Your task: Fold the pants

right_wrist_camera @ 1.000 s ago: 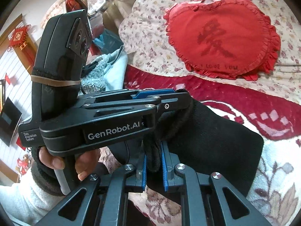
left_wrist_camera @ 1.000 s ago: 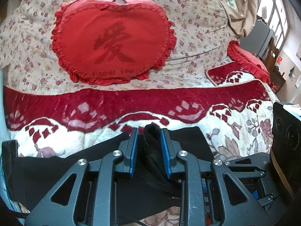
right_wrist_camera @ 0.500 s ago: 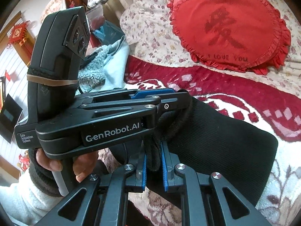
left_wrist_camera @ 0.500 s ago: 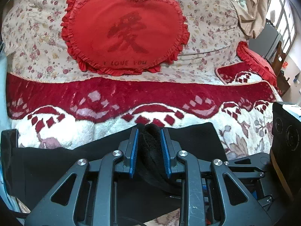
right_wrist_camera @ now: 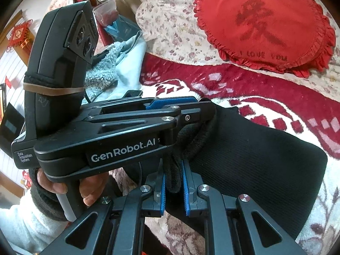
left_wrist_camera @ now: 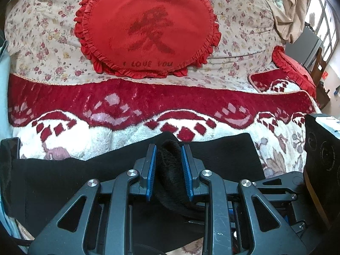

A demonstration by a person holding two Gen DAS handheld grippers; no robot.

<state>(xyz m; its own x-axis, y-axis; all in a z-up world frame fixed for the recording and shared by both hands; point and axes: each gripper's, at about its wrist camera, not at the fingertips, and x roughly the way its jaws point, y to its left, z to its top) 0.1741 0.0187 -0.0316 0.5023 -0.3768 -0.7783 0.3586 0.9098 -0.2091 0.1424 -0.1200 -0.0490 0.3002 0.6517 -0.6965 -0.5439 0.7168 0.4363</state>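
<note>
The black pants (left_wrist_camera: 63, 180) lie across the red-and-white blanket (left_wrist_camera: 148, 97), mid-fold. Our left gripper (left_wrist_camera: 169, 165) and right gripper (right_wrist_camera: 173, 183) each pinch what is probably the fleecy waistband; next we carry it over evenly.

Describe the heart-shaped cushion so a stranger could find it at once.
Start at the floral bedspread that covers the far part of the bed, beyond the red and white blanket. On it lies the heart-shaped cushion. It is bright red with a ruffled edge, a dark character in the middle and "I LOVE YOU" below.
</note>
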